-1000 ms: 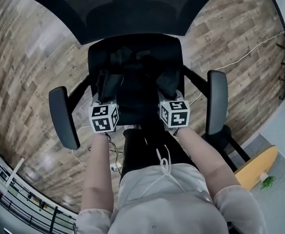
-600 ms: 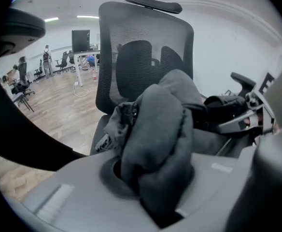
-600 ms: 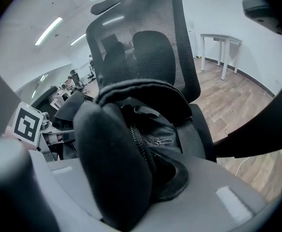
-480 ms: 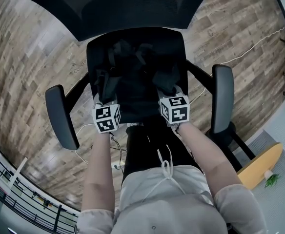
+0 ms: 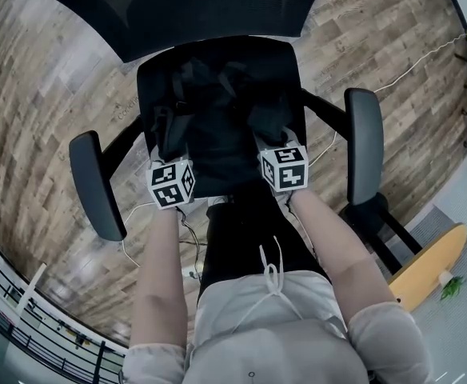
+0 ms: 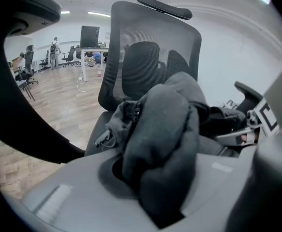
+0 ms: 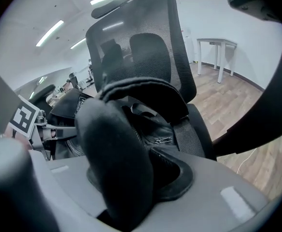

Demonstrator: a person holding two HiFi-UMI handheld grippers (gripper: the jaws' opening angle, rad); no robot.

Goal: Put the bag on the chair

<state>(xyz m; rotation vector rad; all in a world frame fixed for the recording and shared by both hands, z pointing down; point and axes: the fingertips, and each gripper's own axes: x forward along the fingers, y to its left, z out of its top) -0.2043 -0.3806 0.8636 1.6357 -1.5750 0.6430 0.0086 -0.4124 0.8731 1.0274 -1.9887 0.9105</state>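
The bag (image 5: pixel 217 122) sits on the chair (image 5: pixel 363 154) seat, straight ahead of you. Your left gripper (image 5: pixel 169 144) and right gripper (image 5: pixel 271 133) fingers are opening, with bag cloth between them.

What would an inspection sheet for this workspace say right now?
Surface: black office chair seat, armrests either side.
Job's things: dark bag resting on the seat.
Clutter: nothing seen.
Grippers: left gripper and right gripper at the seat front, jaws opening, bag fabric between them.
Cables: white cable trailing at upper right.
Surroundings: wood-plank floor; wooden board at right; distant desks and chairs.
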